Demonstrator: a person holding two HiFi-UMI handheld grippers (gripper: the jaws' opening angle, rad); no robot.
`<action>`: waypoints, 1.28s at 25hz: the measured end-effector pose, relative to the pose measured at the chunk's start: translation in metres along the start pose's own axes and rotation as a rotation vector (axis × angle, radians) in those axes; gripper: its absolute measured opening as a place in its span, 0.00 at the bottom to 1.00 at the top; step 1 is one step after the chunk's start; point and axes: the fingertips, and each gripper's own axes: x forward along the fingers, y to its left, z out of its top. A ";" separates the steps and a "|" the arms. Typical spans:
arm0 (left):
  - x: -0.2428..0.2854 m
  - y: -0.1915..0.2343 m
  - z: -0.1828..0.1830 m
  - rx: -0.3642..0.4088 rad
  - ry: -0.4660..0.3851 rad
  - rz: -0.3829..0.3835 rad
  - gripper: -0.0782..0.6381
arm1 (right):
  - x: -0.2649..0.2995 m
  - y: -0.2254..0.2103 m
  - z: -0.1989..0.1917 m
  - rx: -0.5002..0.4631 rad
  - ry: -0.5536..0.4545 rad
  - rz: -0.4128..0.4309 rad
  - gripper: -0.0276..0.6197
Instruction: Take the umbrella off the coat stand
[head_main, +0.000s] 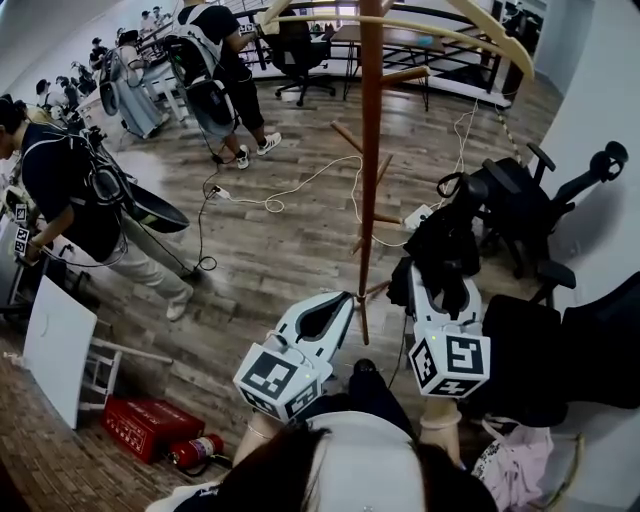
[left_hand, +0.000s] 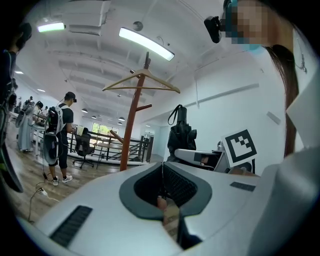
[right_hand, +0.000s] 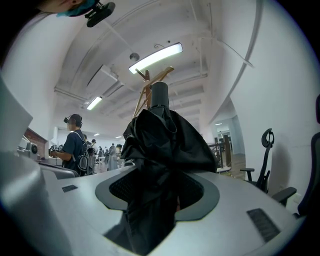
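The wooden coat stand (head_main: 370, 150) rises in the middle of the head view, with bare pegs low on its pole. Just right of it my right gripper (head_main: 441, 296) is shut on a folded black umbrella (head_main: 445, 240), held upright and apart from the stand. In the right gripper view the umbrella (right_hand: 160, 145) fills the jaws of that gripper (right_hand: 159, 185), its stub end pointing up, with the stand (right_hand: 146, 87) behind. My left gripper (head_main: 340, 303) sits left of the pole's foot, shut and holding nothing (left_hand: 161, 172). From the left gripper view the umbrella (left_hand: 181, 132) shows to the right of the stand (left_hand: 131, 125).
Black office chairs (head_main: 525, 215) crowd the right by the white wall. One person (head_main: 70, 190) stands at the left, another (head_main: 225, 70) further back. A tipped white board (head_main: 58, 345), a red box (head_main: 145, 425), a fire extinguisher (head_main: 195, 450) and floor cables (head_main: 280, 195) lie around.
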 end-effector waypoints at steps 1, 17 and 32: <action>-0.003 -0.001 0.000 0.000 -0.002 -0.002 0.12 | -0.003 0.003 0.000 -0.001 -0.001 0.001 0.42; -0.046 -0.022 -0.007 -0.005 -0.021 -0.057 0.12 | -0.046 0.037 -0.004 -0.019 -0.009 -0.022 0.42; -0.082 -0.026 -0.015 -0.011 -0.023 -0.092 0.12 | -0.078 0.071 -0.011 -0.042 -0.008 -0.038 0.42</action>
